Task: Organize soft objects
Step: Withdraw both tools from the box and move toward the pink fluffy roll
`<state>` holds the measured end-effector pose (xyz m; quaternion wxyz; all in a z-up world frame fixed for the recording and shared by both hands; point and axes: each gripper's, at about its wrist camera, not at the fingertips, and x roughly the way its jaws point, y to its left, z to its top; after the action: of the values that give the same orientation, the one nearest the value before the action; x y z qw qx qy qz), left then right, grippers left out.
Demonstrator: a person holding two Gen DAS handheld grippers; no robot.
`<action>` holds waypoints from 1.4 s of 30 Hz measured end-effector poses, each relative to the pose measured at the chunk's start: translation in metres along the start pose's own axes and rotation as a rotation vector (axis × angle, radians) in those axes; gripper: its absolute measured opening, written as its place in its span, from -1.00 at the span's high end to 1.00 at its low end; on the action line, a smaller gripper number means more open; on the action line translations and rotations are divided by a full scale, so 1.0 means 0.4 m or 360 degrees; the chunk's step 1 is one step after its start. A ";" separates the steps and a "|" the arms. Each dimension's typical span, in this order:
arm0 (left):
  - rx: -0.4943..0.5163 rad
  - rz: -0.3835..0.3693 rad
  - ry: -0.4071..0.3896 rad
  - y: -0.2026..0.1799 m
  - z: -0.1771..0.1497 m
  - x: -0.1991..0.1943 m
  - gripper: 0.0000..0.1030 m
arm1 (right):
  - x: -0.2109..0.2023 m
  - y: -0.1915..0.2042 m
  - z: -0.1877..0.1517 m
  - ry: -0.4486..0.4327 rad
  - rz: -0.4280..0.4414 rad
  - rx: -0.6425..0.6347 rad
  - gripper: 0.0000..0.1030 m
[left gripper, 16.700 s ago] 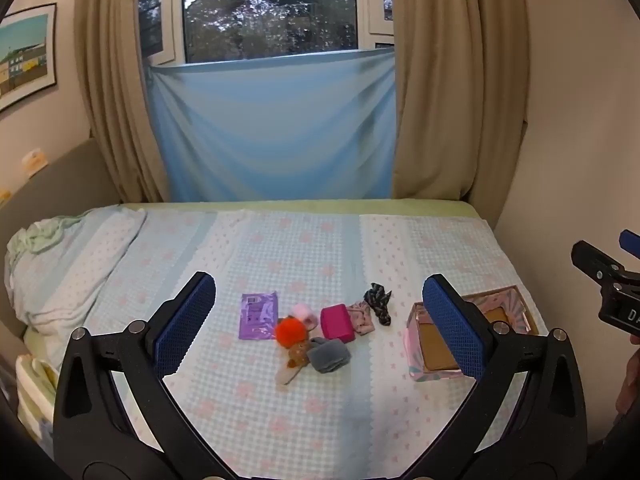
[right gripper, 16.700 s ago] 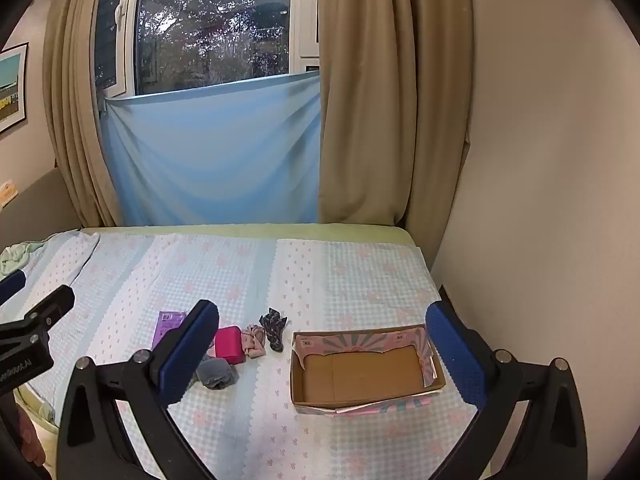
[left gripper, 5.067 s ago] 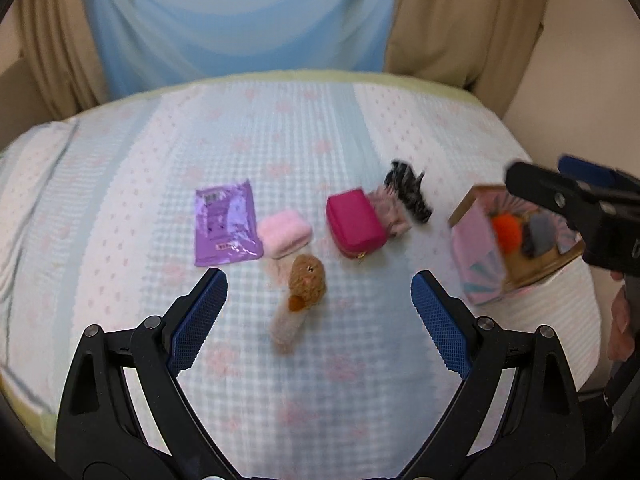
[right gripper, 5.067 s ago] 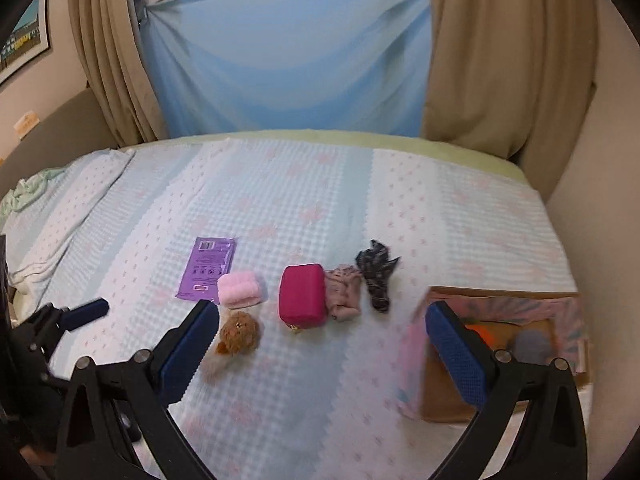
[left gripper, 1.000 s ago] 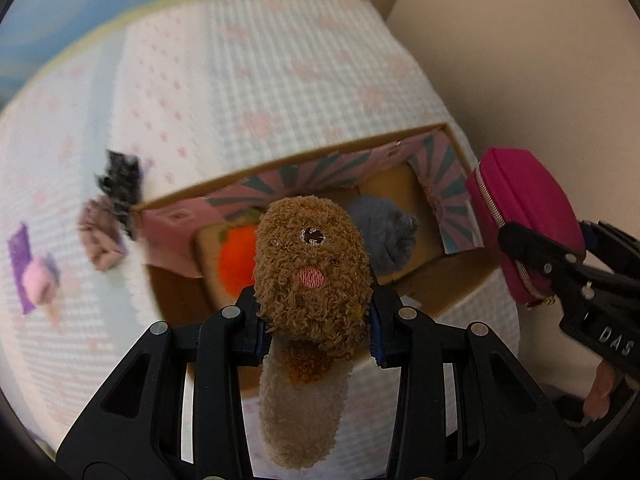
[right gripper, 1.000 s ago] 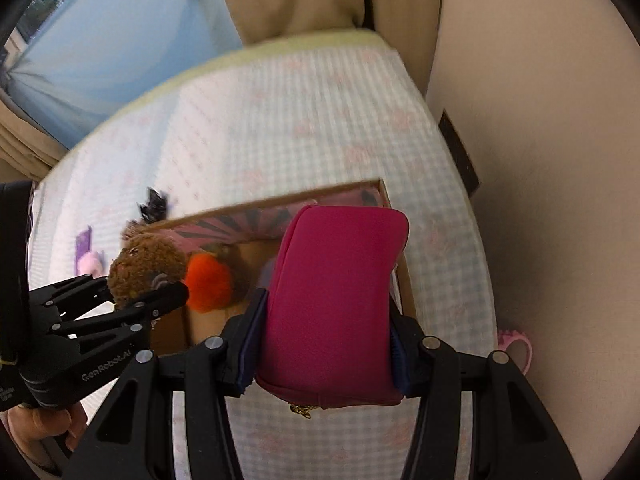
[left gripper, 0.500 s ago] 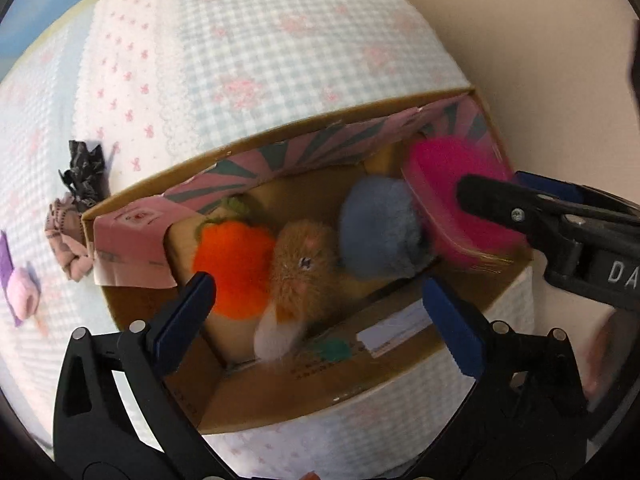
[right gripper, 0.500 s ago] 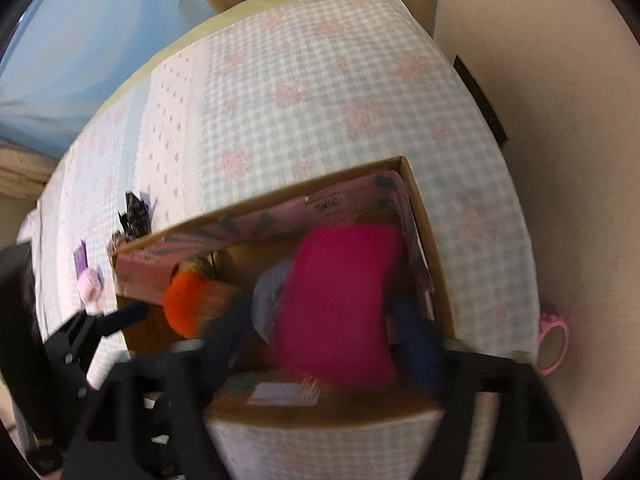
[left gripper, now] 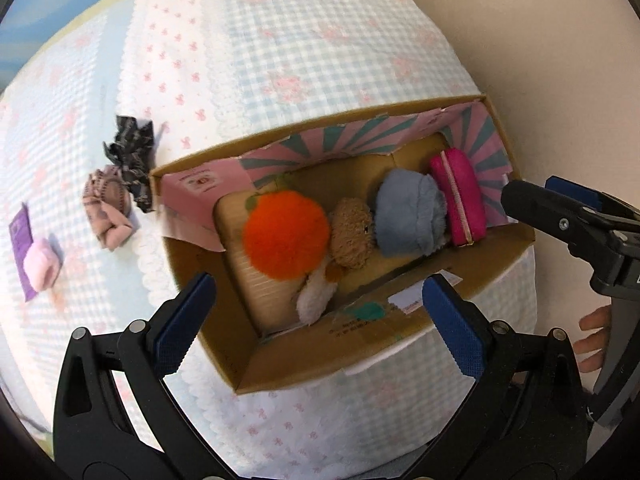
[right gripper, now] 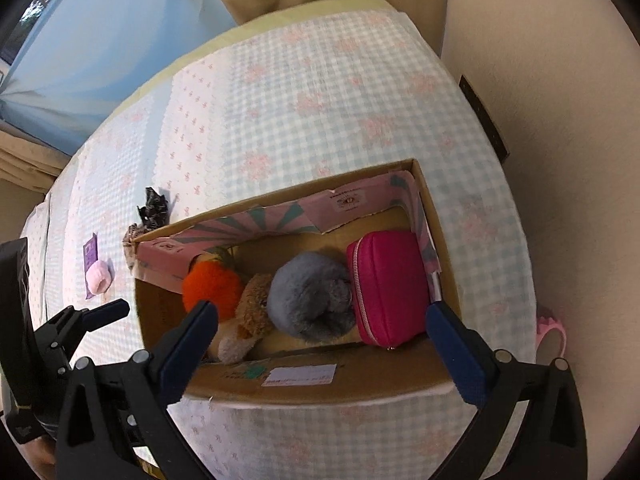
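A cardboard box (left gripper: 352,344) (right gripper: 360,384) sits on the bed's right corner. In it lie an orange pompom (left gripper: 286,236) (right gripper: 210,286), a brown plush toy (left gripper: 352,236) (right gripper: 252,312), a grey fluffy ball (left gripper: 410,216) (right gripper: 310,300) and a magenta pouch (left gripper: 460,196) (right gripper: 390,284). My left gripper (left gripper: 318,322) is open and empty above the box's near wall. My right gripper (right gripper: 322,346) is open and empty above the box. On the bed left of the box lie a black patterned scrunchie (left gripper: 132,150) (right gripper: 152,206), a pink-beige cloth (left gripper: 106,208), a pale pink roll (left gripper: 40,266) (right gripper: 99,276) and a purple packet (left gripper: 20,232) (right gripper: 90,254).
The bed has a blue-and-pink checked cover (left gripper: 300,40). A beige wall (right gripper: 560,120) runs close along the right. A pink ring (right gripper: 554,330) lies past the bed's right edge. Blue cloth and beige curtains hang at the far end.
Both grippers have opened and let go: the brown plush and the magenta pouch now lie in the box. Both grippers have drawn back a little above it.
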<state>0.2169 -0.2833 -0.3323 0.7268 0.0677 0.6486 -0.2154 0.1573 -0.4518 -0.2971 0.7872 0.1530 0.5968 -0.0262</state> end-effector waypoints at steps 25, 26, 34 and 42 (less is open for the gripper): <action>-0.0104 0.0221 -0.0730 0.104 -0.296 -0.571 -0.99 | -0.499 0.261 -0.234 -0.0526 -0.0069 -0.0314 -1.00; -0.0131 0.0230 -0.0760 0.114 -0.316 -0.591 -0.99 | -0.520 0.282 -0.247 -0.0569 -0.0063 -0.0337 -1.00; -0.0283 0.0352 -0.0951 0.190 -0.449 -0.725 -0.99 | -0.603 0.443 -0.324 -0.0801 -0.0026 -0.0530 -1.00; -0.0425 0.0544 -0.1096 0.265 -0.564 -0.802 -0.99 | -0.593 0.523 -0.347 -0.0863 0.0153 -0.0546 -1.00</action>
<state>0.0321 -0.0304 -0.0733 0.9293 0.0033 0.3689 -0.0155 0.0069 -0.2485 -0.0621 0.9322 0.0336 0.3532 0.0722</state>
